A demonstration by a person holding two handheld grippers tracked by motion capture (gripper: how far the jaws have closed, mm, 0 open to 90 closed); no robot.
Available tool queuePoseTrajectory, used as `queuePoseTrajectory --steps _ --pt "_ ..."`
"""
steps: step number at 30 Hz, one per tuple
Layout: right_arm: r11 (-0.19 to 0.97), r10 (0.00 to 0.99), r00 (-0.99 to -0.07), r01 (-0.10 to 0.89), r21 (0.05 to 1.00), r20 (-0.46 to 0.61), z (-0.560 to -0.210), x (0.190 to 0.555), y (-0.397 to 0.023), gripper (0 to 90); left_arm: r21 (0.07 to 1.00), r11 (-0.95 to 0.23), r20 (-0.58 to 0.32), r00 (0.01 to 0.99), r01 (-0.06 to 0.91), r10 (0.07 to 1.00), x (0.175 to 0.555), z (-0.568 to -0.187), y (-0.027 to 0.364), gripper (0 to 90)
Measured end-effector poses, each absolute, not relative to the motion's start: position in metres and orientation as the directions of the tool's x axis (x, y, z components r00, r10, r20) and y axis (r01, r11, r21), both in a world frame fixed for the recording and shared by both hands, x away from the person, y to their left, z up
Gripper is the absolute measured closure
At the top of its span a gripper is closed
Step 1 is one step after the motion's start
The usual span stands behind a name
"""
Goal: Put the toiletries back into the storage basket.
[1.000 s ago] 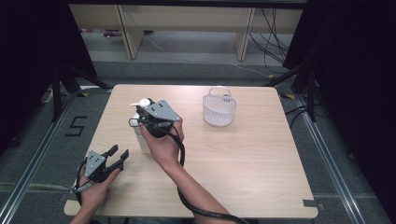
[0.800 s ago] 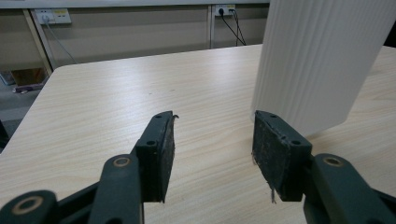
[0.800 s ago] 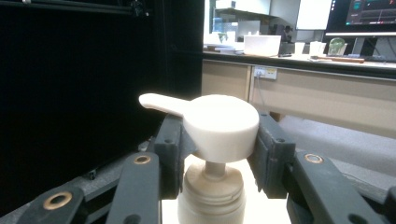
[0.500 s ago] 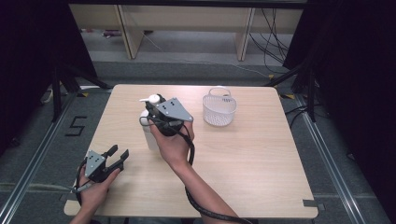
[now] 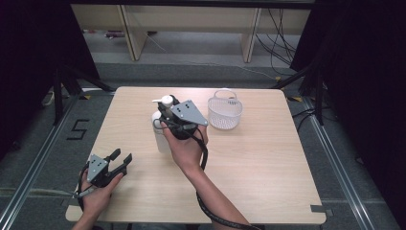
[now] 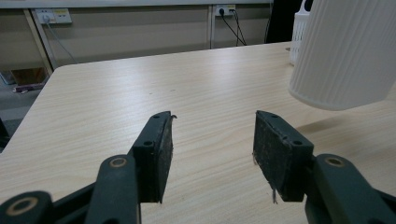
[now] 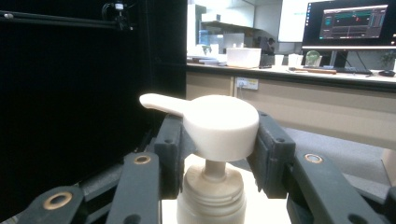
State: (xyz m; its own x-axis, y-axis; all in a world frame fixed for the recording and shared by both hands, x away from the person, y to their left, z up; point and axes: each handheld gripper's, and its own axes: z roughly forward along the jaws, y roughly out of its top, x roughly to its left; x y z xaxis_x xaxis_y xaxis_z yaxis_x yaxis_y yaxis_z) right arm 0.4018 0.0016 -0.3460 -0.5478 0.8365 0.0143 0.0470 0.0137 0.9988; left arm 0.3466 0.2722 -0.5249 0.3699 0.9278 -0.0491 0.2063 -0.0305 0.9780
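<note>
A pale wooden desk (image 5: 268, 163) with rounded corners stands on a grey floor (image 5: 43, 158), where a black figure five (image 5: 76, 129) is marked beside the desk's left edge. Dark curtains close both sides of the room, and light wooden shelving (image 5: 191, 24) runs along the far wall with black cables (image 5: 280, 33) trailing under it.

The right tongs (image 5: 167, 109), carried in the person's right hand (image 5: 186, 146) over the middle of the desk, are clamped on the neck of a white ribbed plastic pump bottle (image 5: 161, 134). In the right gripper view the two black pads sit on either side of the pump head (image 7: 219, 123), its spout pointing left, just above the bottle's collar. In the left gripper view the bottle's ribbed base (image 6: 348, 51) hangs clear of the desk, with a shadow beneath it.

A white plastic mesh basket with a handle (image 5: 224, 110) stands on the desk just to the right of the bottle.

The left tongs (image 5: 121, 157) rest low near the desk's front left corner in the left hand (image 5: 98, 191), jaws spread apart with nothing between them.
</note>
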Motion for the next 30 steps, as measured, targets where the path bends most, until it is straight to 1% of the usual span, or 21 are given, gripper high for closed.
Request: queuePoseTrajectory --steps 1,2,3,10,11,12,15,16,28,29,30 --pt "0.013 0.84 -0.543 0.059 0.998 0.021 -0.346 0.401 0.001 60.1 0.978 -0.031 -0.049 0.37 0.206 0.928 0.347 -0.525 0.272 47.0" --pt "0.035 0.842 -0.539 0.026 0.999 -0.016 -0.345 0.403 -0.002 60.1 0.978 -0.031 -0.049 0.369 0.206 0.928 0.347 -0.525 0.272 47.0" --pt "0.011 0.842 -0.539 0.042 0.999 0.013 -0.346 0.402 -0.001 60.1 0.978 -0.031 -0.048 0.37 0.207 0.928 0.347 -0.525 0.272 47.0" --pt "0.014 0.842 -0.54 0.051 0.999 0.016 -0.342 0.4 -0.007 60.1 0.978 -0.03 -0.049 0.369 0.206 0.928 0.347 -0.525 0.272 46.9" --pt "0.006 0.839 -0.543 0.039 0.999 0.017 -0.343 0.401 -0.008 60.1 0.978 -0.031 -0.049 0.369 0.206 0.928 0.347 -0.525 0.272 46.9" --pt "-0.003 0.849 -0.527 0.061 0.998 0.035 -0.342 0.4 -0.008 60.1 0.979 -0.026 -0.051 0.371 0.202 0.927 0.347 -0.525 0.272 46.9" --pt "0.019 0.851 -0.526 0.026 0.999 -0.003 -0.341 0.401 -0.013 60.1 0.979 -0.026 -0.051 0.37 0.202 0.928 0.347 -0.525 0.272 46.7" --pt "0.009 0.848 -0.53 0.048 0.999 0.018 -0.341 0.4 -0.013 60.1 0.979 -0.024 -0.053 0.37 0.2 0.927 0.347 -0.525 0.272 46.7" --pt "0.001 0.865 -0.502 0.04 0.999 0.019 -0.339 0.399 -0.029 60.1 0.98 -0.023 -0.054 0.369 0.2 0.928 0.347 -0.525 0.272 46.3" --pt "-0.005 0.867 -0.497 0.051 0.999 0.029 -0.339 0.399 -0.03 60.1 0.98 -0.023 -0.054 0.369 0.2 0.928 0.347 -0.525 0.272 46.3" --pt "0.01 0.868 -0.496 0.027 1.0 0.005 -0.339 0.4 -0.032 60.1 0.98 -0.022 -0.054 0.369 0.199 0.928 0.347 -0.525 0.272 46.3"
